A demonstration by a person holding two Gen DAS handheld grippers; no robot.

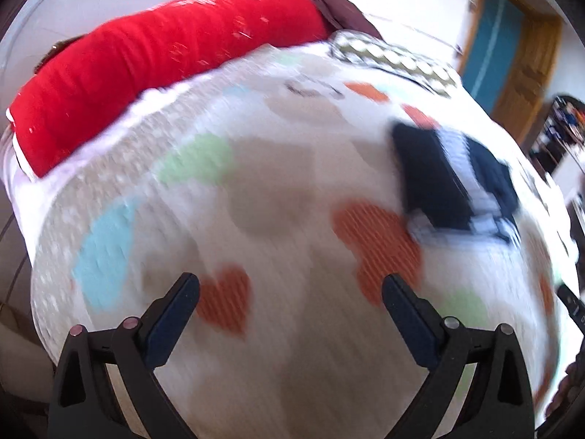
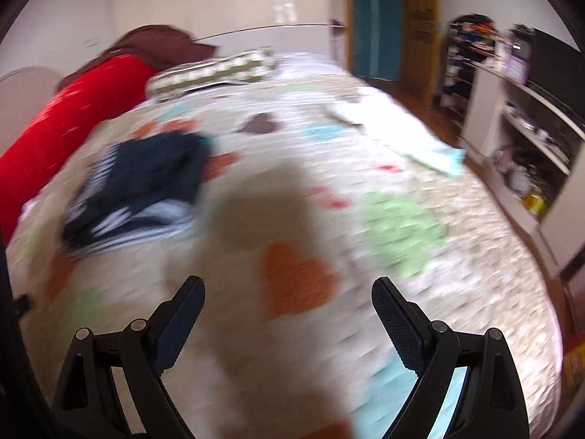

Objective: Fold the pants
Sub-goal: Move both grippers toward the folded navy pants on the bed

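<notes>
Both tongs, left [image 1: 290, 287] and right [image 2: 288, 291], gape empty above the bed [image 1: 278, 190]. Pants [image 2: 139, 183] look soft, floppy; best pinched at an outer edge

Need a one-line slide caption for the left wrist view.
Open left tool hovers over heart-print bedspread; dark folded pants lie ahead to its right, red bolster behind.

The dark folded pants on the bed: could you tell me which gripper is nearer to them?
Neither clearly. From the open left gripper the pants lie ahead to its right; from the open right gripper they lie ahead to its left, similarly far.
</notes>
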